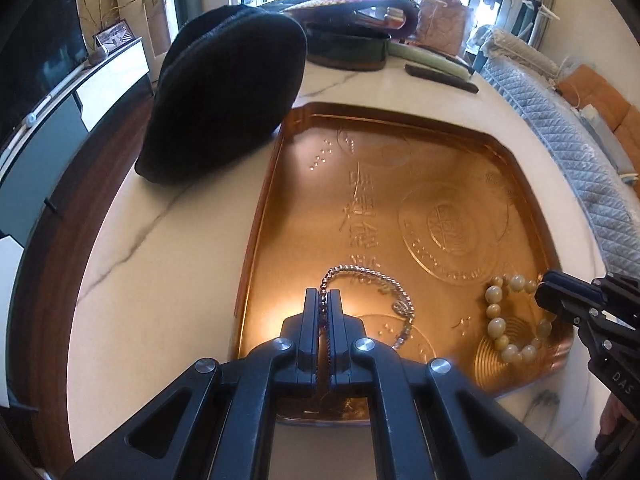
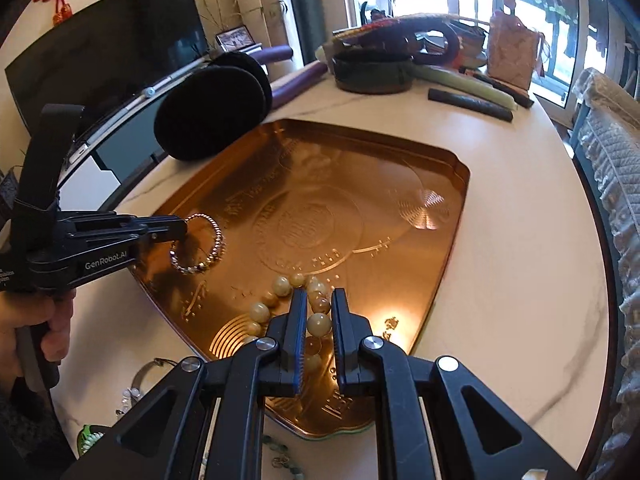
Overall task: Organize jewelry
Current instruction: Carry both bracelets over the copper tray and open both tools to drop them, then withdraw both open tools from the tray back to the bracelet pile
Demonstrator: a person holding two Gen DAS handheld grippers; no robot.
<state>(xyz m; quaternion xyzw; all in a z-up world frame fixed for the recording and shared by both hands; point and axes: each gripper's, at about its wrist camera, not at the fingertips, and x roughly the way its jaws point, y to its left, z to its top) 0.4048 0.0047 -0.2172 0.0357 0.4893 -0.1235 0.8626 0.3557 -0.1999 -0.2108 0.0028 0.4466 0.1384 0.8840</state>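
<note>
while both bracelets lie on the gold tray (image 1: 264, 216), each already has its own gripper on it, so the coming move turns on which side each piece sits. the silver chain bracelet (image 1: 384, 284) lies at the tray's near left, straight ahead of the left gripper (image 1: 323, 300), whose fingers are nearly together with only a thin gap, pinching a section of the chain between them; the rest of its loop curves away forward and to the right. in the right wrist view the same chain (image 2: 208, 248) hangs as a ring off those fingertips, seemingly lifted at that end.

the cream bead bracelet (image 2: 280, 292) lies at the tray's near right corner, directly in front of the right gripper (image 2: 319, 300). that gripper is partly open, its fingers straddling one or two beads, and whether the pads actually press on them i cannot tell. its loop spreads leftward from the fingers across the tray floor.

count: two bracelets on the tray, one per gripper. on the pale marble surface (image 2: 520, 208) at the near left, off the tray, a few more jewelry pieces (image 2: 132, 392) peek out, too hidden to count. a black pouch (image 1: 224, 92) stands just beside the tray's far left corner, the likeliest destination, nearer the left gripper.
</note>
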